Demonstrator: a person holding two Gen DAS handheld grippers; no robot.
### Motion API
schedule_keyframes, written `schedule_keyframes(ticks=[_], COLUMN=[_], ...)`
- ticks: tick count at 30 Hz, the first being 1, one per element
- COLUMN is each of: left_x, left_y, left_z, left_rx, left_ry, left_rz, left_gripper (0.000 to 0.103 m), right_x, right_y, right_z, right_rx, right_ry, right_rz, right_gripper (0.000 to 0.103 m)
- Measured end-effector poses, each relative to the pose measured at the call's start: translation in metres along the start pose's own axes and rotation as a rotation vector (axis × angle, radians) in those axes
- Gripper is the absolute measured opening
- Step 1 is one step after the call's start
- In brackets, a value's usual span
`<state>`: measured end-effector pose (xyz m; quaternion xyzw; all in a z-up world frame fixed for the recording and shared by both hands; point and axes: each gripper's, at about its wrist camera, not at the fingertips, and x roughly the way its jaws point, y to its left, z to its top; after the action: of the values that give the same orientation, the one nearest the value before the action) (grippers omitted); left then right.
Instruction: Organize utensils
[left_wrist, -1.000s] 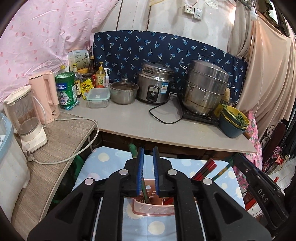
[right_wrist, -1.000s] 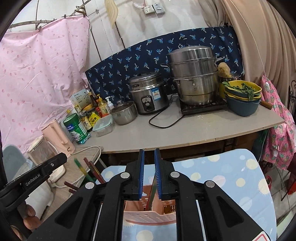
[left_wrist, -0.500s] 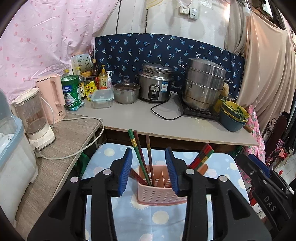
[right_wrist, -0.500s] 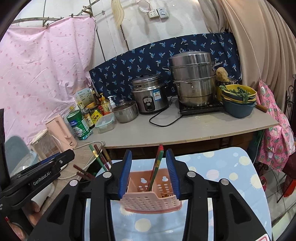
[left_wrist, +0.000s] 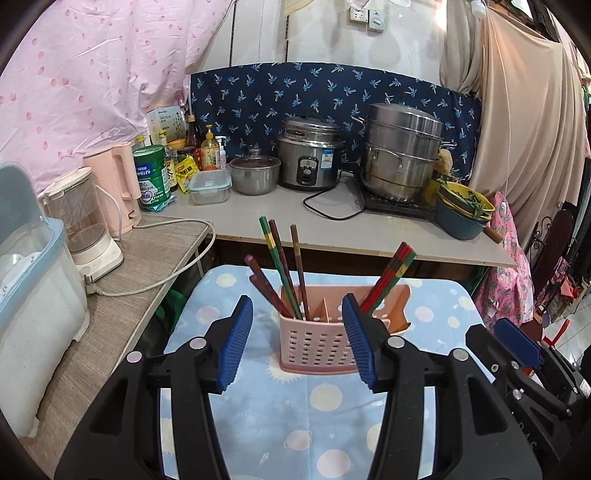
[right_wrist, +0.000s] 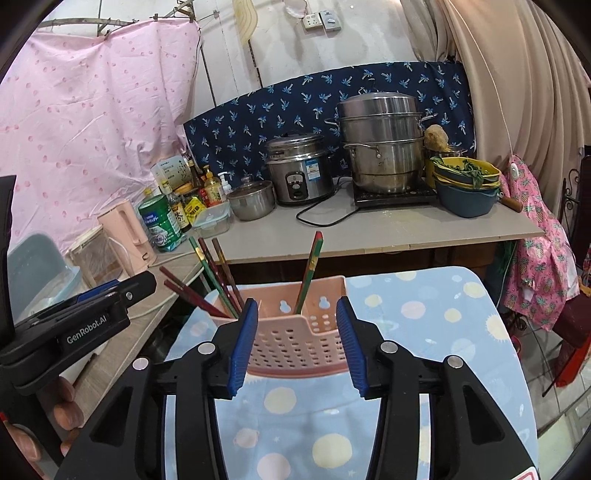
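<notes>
With both sets of jaws now sprung wide after being shut a second ago, the left gripper (left_wrist: 297, 341) and right gripper (right_wrist: 294, 341) hold nothing; the chopsticks (left_wrist: 282, 266) stand in the pink holder (left_wrist: 319, 345) on the spotted cloth (left_wrist: 325, 406). Sorting looks nearly finished!

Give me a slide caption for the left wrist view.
Open left gripper faces a pink utensil basket holding chopsticks at both ends.
</notes>
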<state>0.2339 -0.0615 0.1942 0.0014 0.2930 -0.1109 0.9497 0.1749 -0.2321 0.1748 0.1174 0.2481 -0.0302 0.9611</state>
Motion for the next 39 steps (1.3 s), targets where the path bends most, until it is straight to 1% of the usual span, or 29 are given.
schedule_keyframes(ticks=[4, 5, 6, 12, 13, 16, 19, 21, 23, 28, 36, 37, 38, 39], left_x=[-0.006, -0.007, -0.008, -0.015, -0.016, -0.017, -0.02, -0.021, -0.022, -0.021, -0.019, -0.018, -0.018, -0.018], left_y=[-0.001, -0.001, -0.001, -0.002, -0.002, -0.002, -0.002, -0.001, -0.002, -0.001, 0.0, 0.0, 0.0, 0.0], left_z=[-0.013, -0.017, -0.02, -0.041, -0.044, -0.055, -0.064, -0.07, -0.076, -0.086, -0.105, -0.106, -0.109, -0.111], left_rx=[0.015, 0.017, 0.018, 0.03, 0.032, 0.043, 0.046, 0.049, 0.055, 0.054, 0.053, 0.054, 0.054, 0.054], left_ry=[0.01, 0.013, 0.015, 0.026, 0.028, 0.041, 0.05, 0.053, 0.056, 0.073, 0.11, 0.114, 0.118, 0.121], left_rz=[0.011, 0.013, 0.017, 0.041, 0.045, 0.054, 0.058, 0.064, 0.075, 0.085, 0.095, 0.096, 0.096, 0.098], left_gripper=[0.051, 0.053, 0.057, 0.071, 0.071, 0.074, 0.079, 0.084, 0.086, 0.09, 0.095, 0.095, 0.095, 0.095], right_x=[-0.01, -0.012, -0.015, -0.026, -0.028, -0.032, -0.034, -0.036, -0.037, -0.039, -0.039, -0.038, -0.038, -0.038], right_y=[0.003, 0.003, 0.003, 0.002, 0.001, 0.002, 0.001, -0.002, -0.003, -0.002, -0.001, -0.001, -0.002, -0.003], right_z=[-0.012, -0.015, -0.018, -0.036, -0.039, -0.048, -0.054, -0.059, -0.065, -0.076, -0.091, -0.092, -0.095, -0.096], right_rx=[-0.024, -0.029, -0.032, -0.051, -0.055, -0.066, -0.07, -0.063, -0.056, -0.075, -0.104, -0.106, -0.104, -0.098], right_ry=[0.0, 0.001, 0.001, 0.013, 0.016, 0.027, 0.036, 0.045, 0.055, 0.072, 0.097, 0.1, 0.103, 0.105], right_rz=[-0.027, -0.033, -0.039, -0.079, -0.087, -0.094, -0.102, -0.101, -0.101, -0.122, -0.15, -0.15, -0.145, -0.144], right_gripper=[0.053, 0.055, 0.056, 0.064, 0.067, 0.07, 0.073, 0.076, 0.08, 0.084, 0.085, 0.089, 0.098, 0.097])
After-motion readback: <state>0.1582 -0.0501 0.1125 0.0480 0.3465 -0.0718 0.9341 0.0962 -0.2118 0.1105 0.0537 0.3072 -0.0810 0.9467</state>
